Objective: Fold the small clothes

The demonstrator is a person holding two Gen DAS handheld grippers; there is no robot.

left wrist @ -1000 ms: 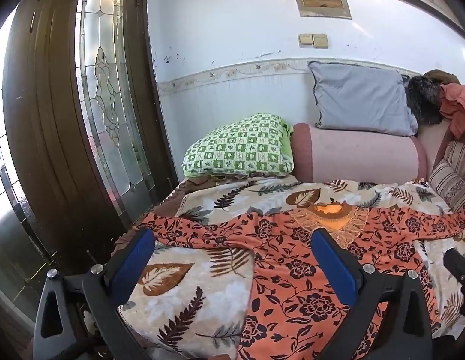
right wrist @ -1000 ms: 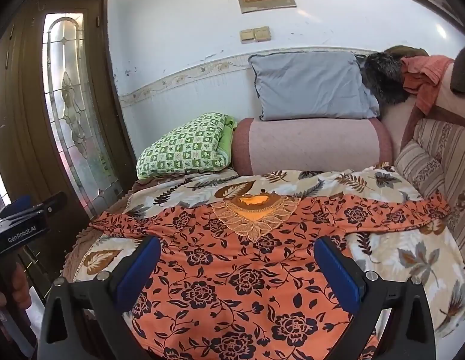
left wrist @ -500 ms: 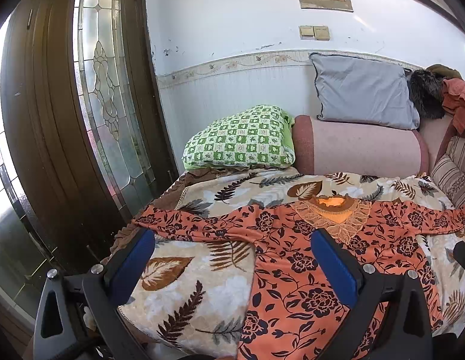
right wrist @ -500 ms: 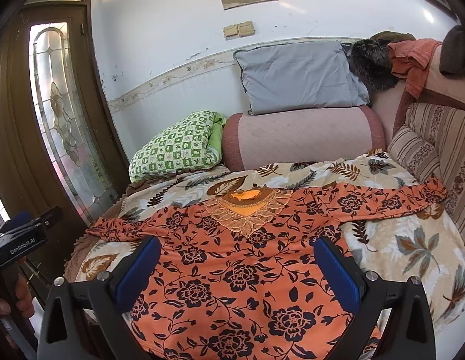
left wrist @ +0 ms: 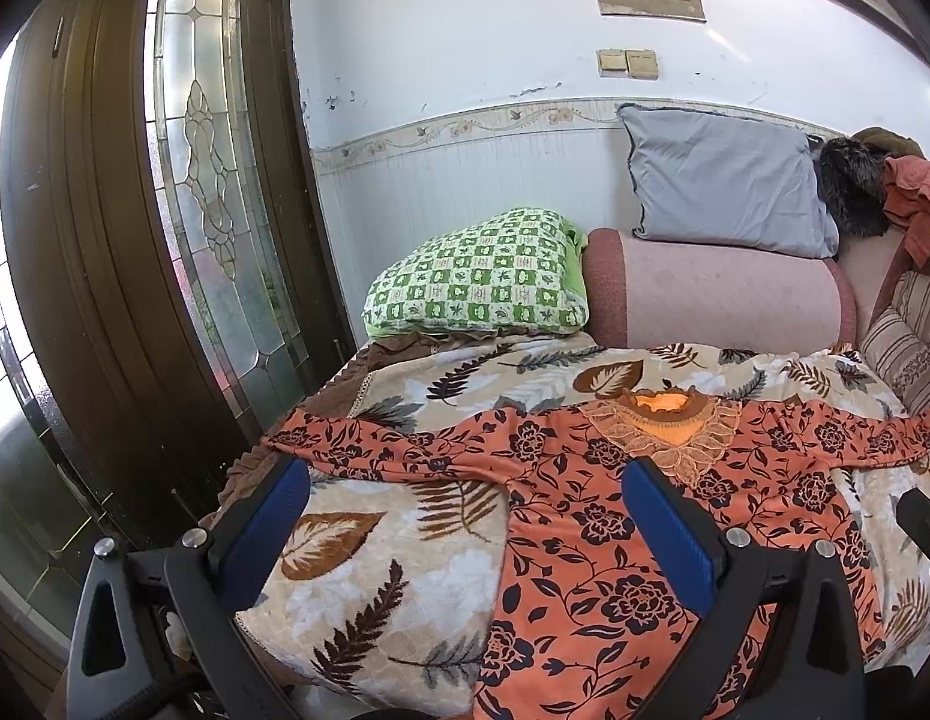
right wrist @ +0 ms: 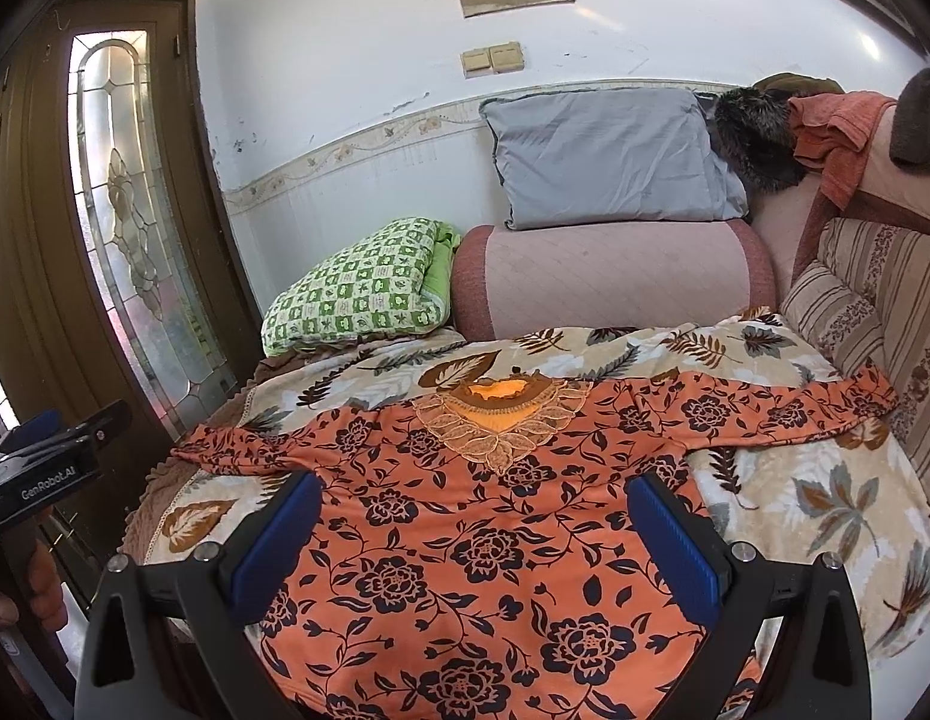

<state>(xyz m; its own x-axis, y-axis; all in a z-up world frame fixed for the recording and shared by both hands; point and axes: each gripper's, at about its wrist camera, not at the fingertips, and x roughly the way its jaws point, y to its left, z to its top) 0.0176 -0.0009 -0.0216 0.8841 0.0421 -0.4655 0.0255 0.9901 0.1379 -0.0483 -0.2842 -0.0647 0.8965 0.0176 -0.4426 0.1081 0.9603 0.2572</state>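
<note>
- My left gripper (left wrist: 465, 531) hangs with its fingers spread wide over the blanket's (left wrist: 375, 570) near left corner, gripping nothing.
- My right gripper (right wrist: 474, 540) is likewise spread wide, empty, above the orange floral top (right wrist: 495, 516).
- The top lies flat across the blanket, sleeves reaching toward both side edges.

Orange floral top (right wrist: 495, 546) spread flat, sleeves outstretched

An orange floral blouse (right wrist: 495, 540) lies spread flat on the leaf-print blanket (right wrist: 825, 498) across the frame's centre. The right tongs (right wrist: 474, 540) gape wide at the bottom, holding nothing. The left tongs (right wrist: 51, 450) show at left edge.
</note>
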